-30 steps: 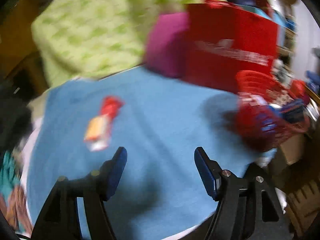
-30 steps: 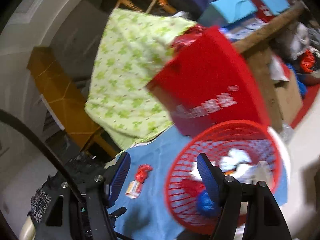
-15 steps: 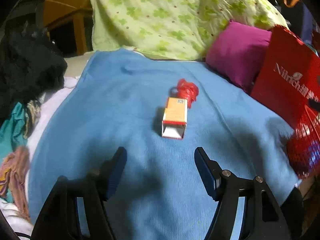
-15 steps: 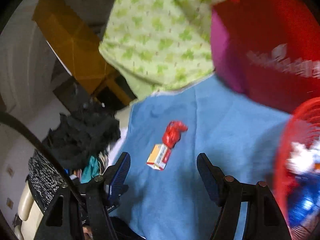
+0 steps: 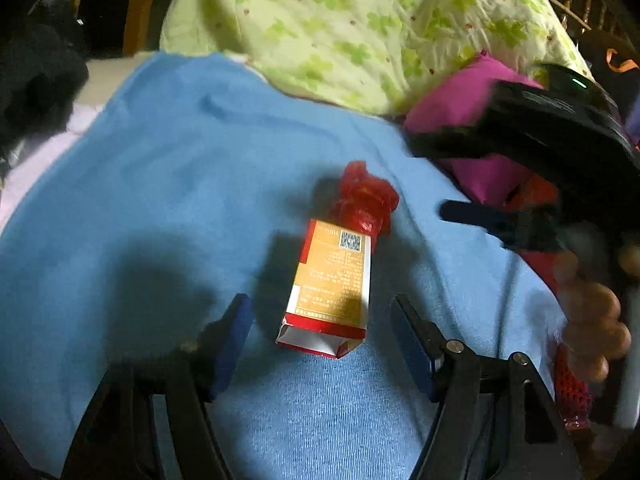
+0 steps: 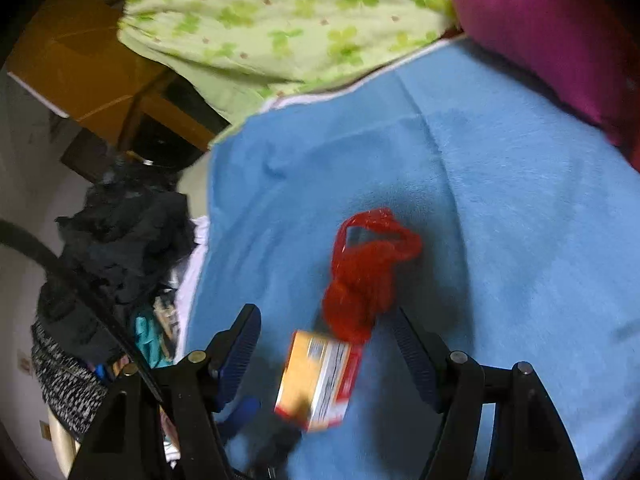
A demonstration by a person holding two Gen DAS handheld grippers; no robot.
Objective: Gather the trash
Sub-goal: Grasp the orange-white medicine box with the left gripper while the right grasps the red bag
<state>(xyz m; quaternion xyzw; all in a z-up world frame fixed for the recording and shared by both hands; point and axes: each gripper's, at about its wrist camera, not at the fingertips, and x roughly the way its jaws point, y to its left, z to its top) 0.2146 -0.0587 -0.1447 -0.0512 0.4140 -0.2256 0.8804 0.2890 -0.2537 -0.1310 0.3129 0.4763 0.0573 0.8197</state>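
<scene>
1. Trash sits on the blue blanket [image 5: 168,184]: an orange-and-red carton [image 5: 334,284] lying flat, its open end toward my left tongs [image 5: 320,344].
2. Touching the carton's far end is a crumpled red plastic bag [image 5: 366,200].
3. My left tongs are spread wide, one finger on either side of the carton's open end, neither touching it.
4. My right tongs [image 6: 326,348] are spread too; in the right wrist view the carton [image 6: 318,384] lies between their fingers, with the red bag [image 6: 366,276] just beyond it. I cannot tell whether they touch it.
5. From the left wrist view, the right tongs come in to the right of the carton, a hand [image 5: 592,316] gripping their handle.
6. Beyond the carton lie a green clover-print quilt [image 5: 360,20] and a magenta pillow [image 5: 468,100].
7. Left of the carton, off the blanket's edge, sits a pile of dark clothes [image 6: 120,232].
</scene>
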